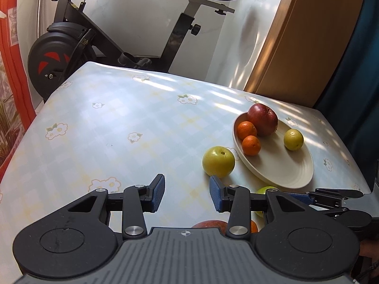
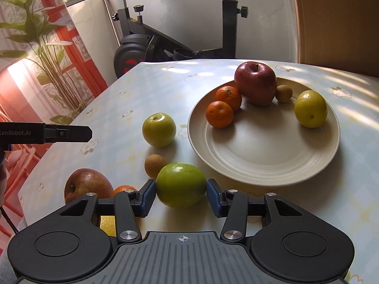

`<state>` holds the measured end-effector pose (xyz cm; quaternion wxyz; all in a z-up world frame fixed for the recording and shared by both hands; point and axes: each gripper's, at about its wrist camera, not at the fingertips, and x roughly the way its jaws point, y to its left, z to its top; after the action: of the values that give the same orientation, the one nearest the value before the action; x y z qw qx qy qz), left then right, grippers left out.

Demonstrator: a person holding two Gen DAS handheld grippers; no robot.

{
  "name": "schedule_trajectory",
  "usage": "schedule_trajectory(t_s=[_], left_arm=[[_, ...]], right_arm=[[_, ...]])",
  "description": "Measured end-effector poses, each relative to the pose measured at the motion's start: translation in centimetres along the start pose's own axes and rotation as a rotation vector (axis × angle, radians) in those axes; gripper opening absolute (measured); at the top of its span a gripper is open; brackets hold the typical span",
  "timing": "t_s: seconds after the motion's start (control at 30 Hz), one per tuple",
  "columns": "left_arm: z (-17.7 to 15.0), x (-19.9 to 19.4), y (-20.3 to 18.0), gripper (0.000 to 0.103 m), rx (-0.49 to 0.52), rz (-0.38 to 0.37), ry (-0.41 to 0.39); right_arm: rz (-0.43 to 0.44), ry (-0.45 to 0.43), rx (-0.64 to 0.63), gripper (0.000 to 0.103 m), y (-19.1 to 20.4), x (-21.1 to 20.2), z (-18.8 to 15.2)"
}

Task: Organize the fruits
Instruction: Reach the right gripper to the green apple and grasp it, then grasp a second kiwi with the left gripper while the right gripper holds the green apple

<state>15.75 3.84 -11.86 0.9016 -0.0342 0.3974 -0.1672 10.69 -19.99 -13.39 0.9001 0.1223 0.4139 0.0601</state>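
Fruits lay on the round beige plate (image 2: 263, 165) at 1 o'clock; right fingers (image 2: 214, 195) clasped a smooth green fruit (image 2: 180, 184); left fingers (image 1: 157, 194) stood apart, empty.

A table (image 2: 123, 90) in pale floral oilcloth carries a cream plate (image 2: 265, 165), 2 green fruits (image 2: 159, 129), a red apple (image 2: 87, 184), an orange (image 2: 123, 188) and a small brown fruit (image 2: 154, 165).

A green apple (image 2: 180, 184) sits between blue pads, on the table; nearby lie a yellow-green fruit (image 2: 159, 129) and a brown one (image 2: 154, 165). The cream plate (image 2: 263, 165) holds a red apple (image 2: 255, 82), two oranges (image 2: 219, 114) and more.
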Motion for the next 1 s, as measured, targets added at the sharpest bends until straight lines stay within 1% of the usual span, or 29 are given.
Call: schedule_trajectory(t_s=[0.23,0.3,0.4,0.5,0.63,0.77,0.9,1.0], left_arm=[[0.0,1.6,-0.7,0.044,0.003,-0.047,0.051],[0.1,2.1,-1.1,0.043,0.011,-0.059,0.067],[0.2,2.9,-2.0,0.043,0.035,-0.088,0.090],[0.3,4.0,-3.1,0.043,0.069,-0.099,0.118],[0.1,5.2,-4.4,0.043,0.104,-0.100,0.150],[0.2,6.4,-5.1,0.042,0.117,-0.094,0.181],[0.3,7.3,-5.7,0.035,0.135,-0.075,0.217],[0.3,7.7,-5.8,0.033,0.130,-0.077,0.231]], right_arm=[[-0.047,-0.011,-0.003,0.043,-1.3,-2.0,-1.0],[-0.049,-0.014,0.008,0.043,-1.7,-2.4,-1.2],[-0.051,-0.019,0.033,0.043,-2.4,-2.9,-1.5],[-0.062,-0.028,0.048,0.043,-3.0,-3.2,-1.6],[-0.070,-0.041,0.058,0.043,-3.5,-3.6,-1.8],[-0.062,-0.047,0.064,0.043,-3.8,-3.9,-2.2],[-0.052,-0.054,0.074,0.043,-4.1,-4.0,-2.5],[-0.046,-0.058,0.077,0.043,-4.2,-4.0,-2.6]])
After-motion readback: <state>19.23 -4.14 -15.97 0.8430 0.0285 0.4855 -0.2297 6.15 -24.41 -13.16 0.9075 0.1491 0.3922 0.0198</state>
